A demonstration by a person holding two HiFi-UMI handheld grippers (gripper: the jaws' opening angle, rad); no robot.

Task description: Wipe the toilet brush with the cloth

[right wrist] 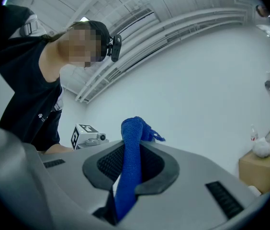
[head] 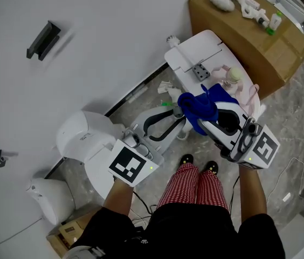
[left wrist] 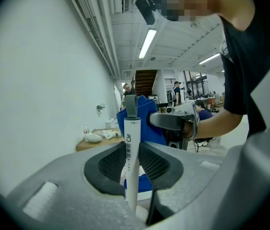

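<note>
Left gripper: clamped on white plastic toilet brush handle, upright between its jaws.
Right gripper: pinching bunched blue cloth.
Relation: cloth just right of handle's top.

Marbled floor bears a toilet, a cardboard box, perhaps a bin.

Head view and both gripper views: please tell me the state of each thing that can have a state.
left hand-held gripper: shut on the toilet brush, gripping its white handle.
right hand-held gripper: shut on the blue cloth.
toilet brush: handle stands up between the jaws.
blue cloth: bunched, close to the handle's end; contact cannot be told.
</note>
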